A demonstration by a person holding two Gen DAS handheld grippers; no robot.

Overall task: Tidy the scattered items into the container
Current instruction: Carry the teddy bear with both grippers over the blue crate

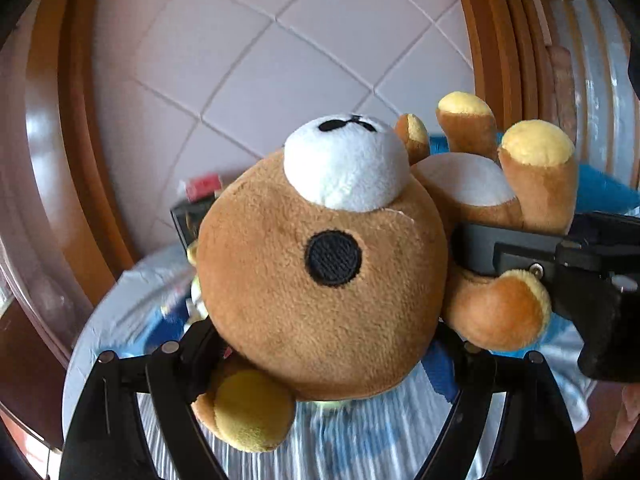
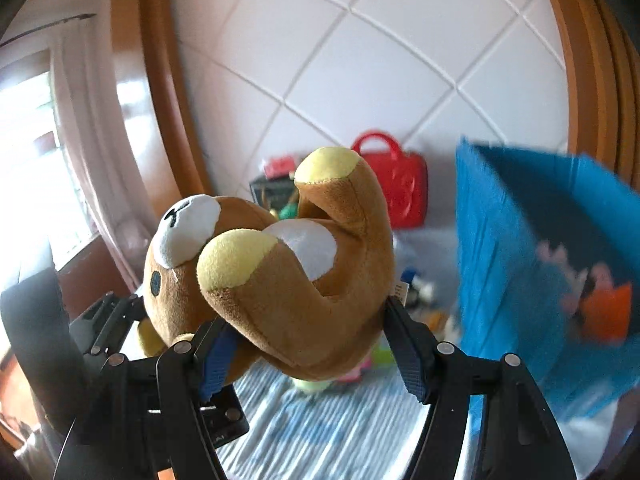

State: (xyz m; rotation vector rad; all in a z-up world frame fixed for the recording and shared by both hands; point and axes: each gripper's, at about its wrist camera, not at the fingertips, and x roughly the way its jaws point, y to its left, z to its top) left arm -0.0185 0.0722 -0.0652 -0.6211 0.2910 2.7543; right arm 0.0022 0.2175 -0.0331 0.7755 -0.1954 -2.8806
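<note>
Blue fabric container is the biggest thing in view: it stands on the striped bedspread, open mouth showing, to the right of your right gripper and slightly beyond it. Some small items already lie inside, too blurred to name. In the left wrist view only a blue sliver shows behind the toy's legs.

Plush bear is up off the bed, held between both tools. Left gripper: fingers clamped on the head. Right gripper: fingers clamped on the body at the hips, legs sticking up. Long axis runs head at your left to legs at your right, so the leg end and your right hand are nearer the bin. Judgement: carry rightward, legs first, over the rim.

Hard to read: loose toys on the bed below are motion-smeared. Red bag stands by the tiled wall.
</note>
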